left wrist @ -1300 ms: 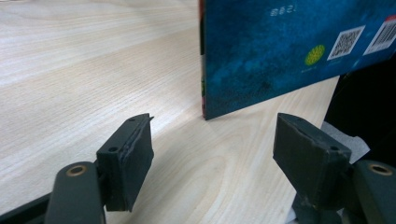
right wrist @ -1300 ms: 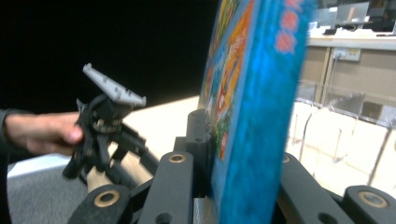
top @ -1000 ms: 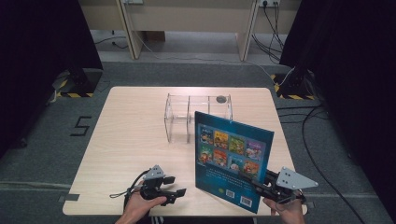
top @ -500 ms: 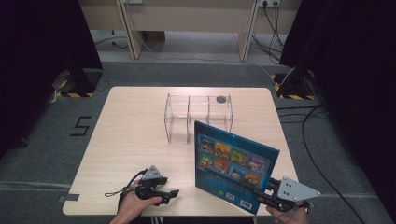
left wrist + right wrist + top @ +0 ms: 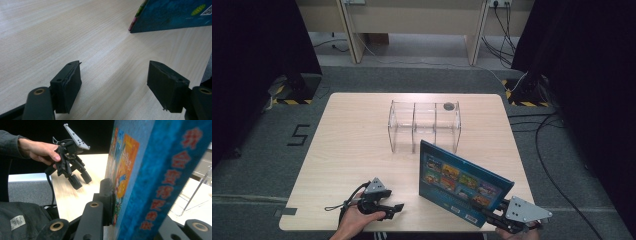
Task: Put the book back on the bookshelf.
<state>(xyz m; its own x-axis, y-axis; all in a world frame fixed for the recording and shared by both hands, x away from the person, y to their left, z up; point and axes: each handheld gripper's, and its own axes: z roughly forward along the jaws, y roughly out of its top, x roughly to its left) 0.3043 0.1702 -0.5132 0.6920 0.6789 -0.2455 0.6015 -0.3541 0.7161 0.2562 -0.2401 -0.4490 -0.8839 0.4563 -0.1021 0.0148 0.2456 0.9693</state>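
Note:
A blue picture book [image 5: 459,182] stands tilted over the table's near right part, its lower corner clamped in my right gripper [image 5: 492,216] at the front edge. In the right gripper view the book's spine and cover [image 5: 150,170] rise between the jaws, the left pad [image 5: 108,195] pressed on the cover. My left gripper [image 5: 394,210] hovers low over the near left of the table, open, with nothing between its pads [image 5: 68,87]. The book's corner [image 5: 172,15] hangs ahead of it to the right.
A clear acrylic rack [image 5: 424,125] with three compartments stands at the table's middle back, and a small dark round thing [image 5: 448,106] lies at its far right corner. The wooden table [image 5: 357,145] has its front edge just under both hands. Dark curtains flank the floor.
The book has leaned over and sunk lower, and the right gripper holding it has slid right and toward the person. The left gripper has barely shifted.

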